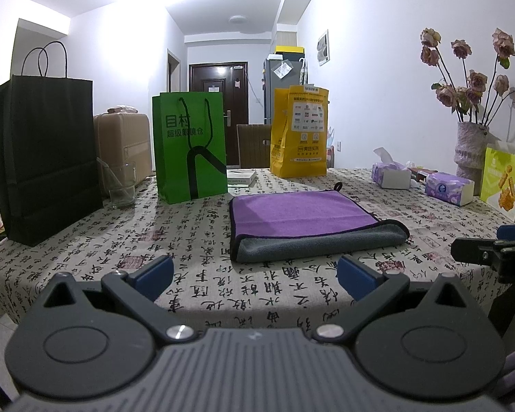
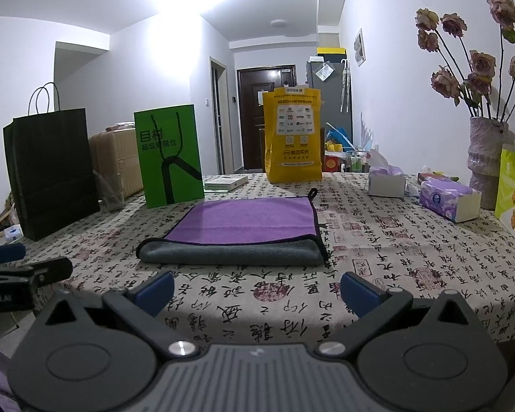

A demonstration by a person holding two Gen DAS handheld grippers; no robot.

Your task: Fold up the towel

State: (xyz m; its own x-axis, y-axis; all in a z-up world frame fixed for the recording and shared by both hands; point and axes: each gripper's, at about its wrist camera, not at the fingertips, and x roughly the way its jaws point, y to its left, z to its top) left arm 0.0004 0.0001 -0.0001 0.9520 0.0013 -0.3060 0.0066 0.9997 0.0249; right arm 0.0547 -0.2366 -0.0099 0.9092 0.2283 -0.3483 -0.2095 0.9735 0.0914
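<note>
A purple towel (image 1: 298, 213) with a grey underside lies folded flat on the patterned tablecloth (image 1: 86, 257), its grey folded edge toward me. It also shows in the right wrist view (image 2: 243, 223). My left gripper (image 1: 255, 274) is open and empty, held near the table's front edge, short of the towel. My right gripper (image 2: 257, 288) is open and empty, also in front of the towel. The right gripper shows at the right edge of the left wrist view (image 1: 491, 250), and the left gripper at the left edge of the right wrist view (image 2: 24, 267).
A black paper bag (image 1: 44, 158), a drinking glass (image 1: 120, 189), a green bag (image 1: 189, 144) and a yellow bag (image 1: 300, 130) stand behind the towel. Tissue packs (image 1: 449, 189), a vase of dried roses (image 1: 470, 147) and a snack bag (image 1: 504, 185) are at the right.
</note>
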